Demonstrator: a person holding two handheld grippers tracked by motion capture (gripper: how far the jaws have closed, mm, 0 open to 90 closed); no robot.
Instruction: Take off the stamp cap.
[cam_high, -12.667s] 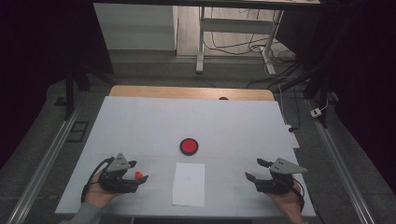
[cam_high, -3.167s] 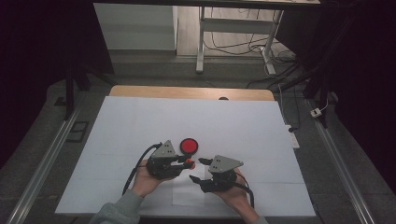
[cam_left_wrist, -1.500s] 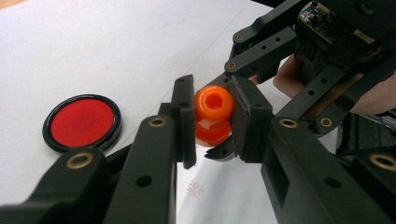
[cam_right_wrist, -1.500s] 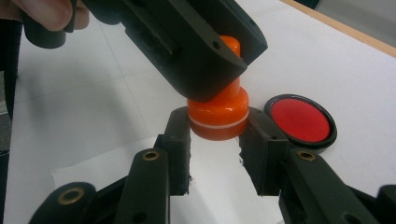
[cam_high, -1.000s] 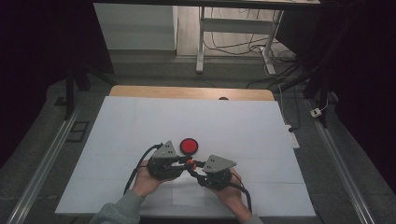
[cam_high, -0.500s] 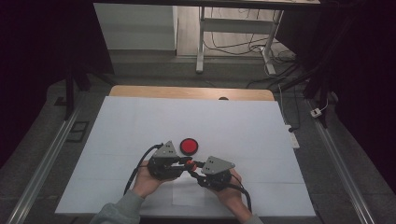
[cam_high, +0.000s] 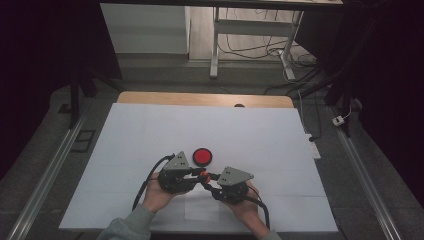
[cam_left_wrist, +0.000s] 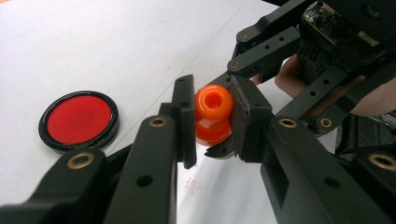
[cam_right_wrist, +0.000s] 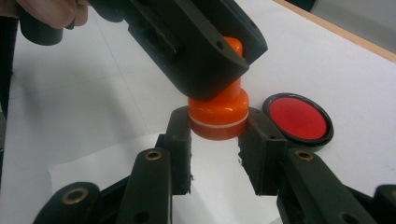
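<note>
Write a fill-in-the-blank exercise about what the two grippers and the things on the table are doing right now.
1. The left gripper is shut on the upper part of an orange ____.
2. The right gripper grips the stamp by its wider ____ part.
3. The round red ink pad with a black rim lies on the ____ table cover.
4. Below the stamp lies a sheet of white ____.

Missing words: stamp; lower; white; paper

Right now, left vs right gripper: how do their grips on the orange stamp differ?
The left gripper clamps the narrow knob top of the orange stamp; the right gripper takes its wider base. In the high view the left comes in from the left, the right from the right. Both are shut on it.
</note>
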